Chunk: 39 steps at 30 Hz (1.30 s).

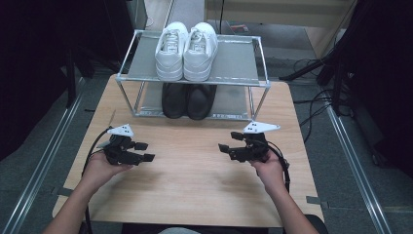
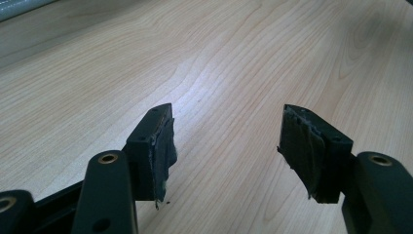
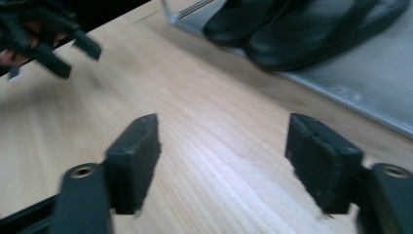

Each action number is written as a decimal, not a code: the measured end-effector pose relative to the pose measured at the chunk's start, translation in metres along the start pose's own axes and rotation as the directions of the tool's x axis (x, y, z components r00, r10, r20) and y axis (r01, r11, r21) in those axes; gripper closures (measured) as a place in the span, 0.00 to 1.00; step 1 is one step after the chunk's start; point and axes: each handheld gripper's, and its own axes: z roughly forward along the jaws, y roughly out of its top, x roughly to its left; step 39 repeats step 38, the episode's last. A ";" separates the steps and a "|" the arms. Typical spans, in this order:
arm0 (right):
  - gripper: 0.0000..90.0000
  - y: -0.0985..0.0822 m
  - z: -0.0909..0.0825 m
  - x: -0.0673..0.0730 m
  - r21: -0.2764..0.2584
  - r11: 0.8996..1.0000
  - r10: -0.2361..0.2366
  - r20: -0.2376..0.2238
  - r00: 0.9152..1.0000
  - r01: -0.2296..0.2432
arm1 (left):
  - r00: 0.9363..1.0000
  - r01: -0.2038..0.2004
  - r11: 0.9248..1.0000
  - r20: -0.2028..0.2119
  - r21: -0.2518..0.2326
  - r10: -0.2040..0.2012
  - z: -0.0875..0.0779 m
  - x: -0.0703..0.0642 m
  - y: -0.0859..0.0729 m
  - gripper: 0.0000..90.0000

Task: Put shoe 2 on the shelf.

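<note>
High view: left tool (image 1: 147, 151) and right tool (image 1: 226, 141), seemingly both wide, empty.

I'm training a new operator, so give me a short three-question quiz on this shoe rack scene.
1. True or false: the pair of white lace-up sneakers stands on the top shelf of the silver metal-frame shoe rack.
2. What sits on the lower shelf: A) a pair of black leather shoes, B) a red box, C) nothing?
3. Is anything between the jaws of the left hand-held gripper or the right hand-held gripper above the light wooden table?

Key: 1 true; 2 A; 3 no, both stand open and hold nothing.
</note>
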 end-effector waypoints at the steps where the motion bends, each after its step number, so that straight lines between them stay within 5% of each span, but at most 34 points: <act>1: 0.30 0.000 0.000 0.000 0.000 1.000 0.000 0.000 1.000 0.000 | 1.000 0.000 1.000 0.000 0.000 0.000 0.000 0.000 0.000 0.42; 39: 0.30 -0.003 0.016 0.004 0.070 0.997 -0.042 0.014 0.999 0.041 | 1.000 0.010 0.999 -0.006 0.037 -0.010 0.007 -0.002 0.000 0.41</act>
